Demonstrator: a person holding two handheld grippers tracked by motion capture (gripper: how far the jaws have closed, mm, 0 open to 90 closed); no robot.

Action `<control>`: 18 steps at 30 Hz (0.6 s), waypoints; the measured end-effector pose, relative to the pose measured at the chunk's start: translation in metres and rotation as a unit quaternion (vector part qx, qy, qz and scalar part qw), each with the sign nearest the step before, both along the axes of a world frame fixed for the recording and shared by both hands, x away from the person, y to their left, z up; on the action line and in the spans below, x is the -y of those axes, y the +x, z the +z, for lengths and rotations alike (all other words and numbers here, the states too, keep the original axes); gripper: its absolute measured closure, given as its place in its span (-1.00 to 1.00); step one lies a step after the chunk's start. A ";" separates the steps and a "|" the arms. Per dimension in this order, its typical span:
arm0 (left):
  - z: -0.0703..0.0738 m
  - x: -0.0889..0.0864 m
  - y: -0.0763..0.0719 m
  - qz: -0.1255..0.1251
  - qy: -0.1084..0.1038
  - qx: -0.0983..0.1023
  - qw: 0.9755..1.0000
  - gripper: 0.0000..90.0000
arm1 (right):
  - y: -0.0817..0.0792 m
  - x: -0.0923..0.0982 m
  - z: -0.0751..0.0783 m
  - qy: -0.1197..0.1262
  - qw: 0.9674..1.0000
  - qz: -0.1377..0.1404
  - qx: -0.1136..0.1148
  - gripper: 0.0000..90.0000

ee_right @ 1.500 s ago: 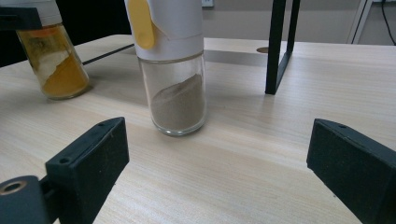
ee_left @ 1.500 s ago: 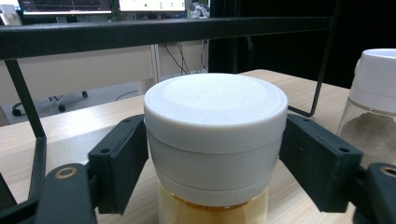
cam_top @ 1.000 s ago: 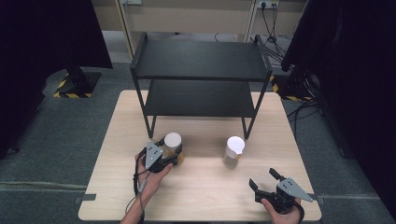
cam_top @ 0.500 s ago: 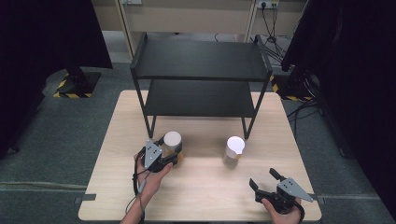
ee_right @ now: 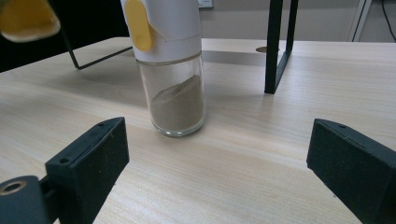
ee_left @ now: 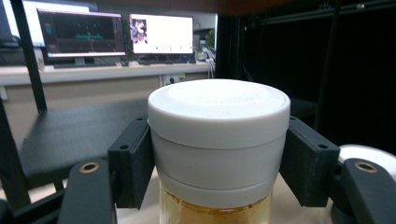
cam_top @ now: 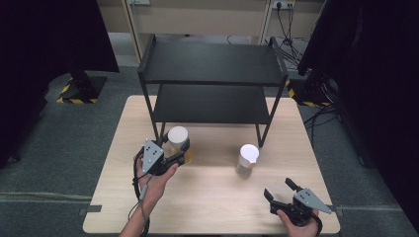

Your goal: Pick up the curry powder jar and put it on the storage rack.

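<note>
The left gripper (cam_top: pixel 179 157) pinches the white-lidded amber jar (cam_top: pixel 179 143) beside the black shelf rack's (cam_top: pixel 212 79) front left leg. The right gripper (cam_top: pixel 280 190) stands spread, facing the powder shaker (cam_top: pixel 247 160).

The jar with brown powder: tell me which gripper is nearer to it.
Right. The right gripper sits open just in front of the powder jar, apart from it. The left gripper is farther off to its left, shut on the amber jar.

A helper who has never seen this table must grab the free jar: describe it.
Find the black two-tier shelf on the wooden table. By its front right leg stands the glass shaker, ungripped. Unlike the amber jar in the left gripper, it holds brown powder.
</note>
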State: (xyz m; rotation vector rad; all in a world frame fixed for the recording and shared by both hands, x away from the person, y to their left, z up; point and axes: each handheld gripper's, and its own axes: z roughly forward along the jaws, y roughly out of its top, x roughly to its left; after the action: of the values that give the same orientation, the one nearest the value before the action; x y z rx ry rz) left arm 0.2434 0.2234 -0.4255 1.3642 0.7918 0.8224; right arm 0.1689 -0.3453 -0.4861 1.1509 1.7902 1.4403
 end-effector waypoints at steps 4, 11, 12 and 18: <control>0.013 -0.001 0.000 0.004 -0.006 0.017 1.000 -0.25 | 0.000 0.000 0.000 0.000 1.000 0.000 0.000 -0.87; 0.033 -0.001 0.000 0.012 -0.011 0.042 0.999 -0.25 | 0.000 0.000 0.000 0.002 1.000 -0.001 0.001 -0.87; 0.036 -0.001 0.000 0.012 -0.011 0.045 0.999 -0.25 | 0.000 0.000 0.000 0.002 1.000 -0.001 0.001 -0.87; 0.048 -0.001 0.001 0.012 -0.018 0.058 0.998 -0.25 | 0.000 0.000 0.000 0.003 1.000 -0.002 0.000 -0.87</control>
State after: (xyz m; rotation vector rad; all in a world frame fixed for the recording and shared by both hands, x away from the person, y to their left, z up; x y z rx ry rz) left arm 0.2444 0.2239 -0.3777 1.2648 0.7299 0.8936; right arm 0.1688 -0.3457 -0.4866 1.1569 1.7839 1.4452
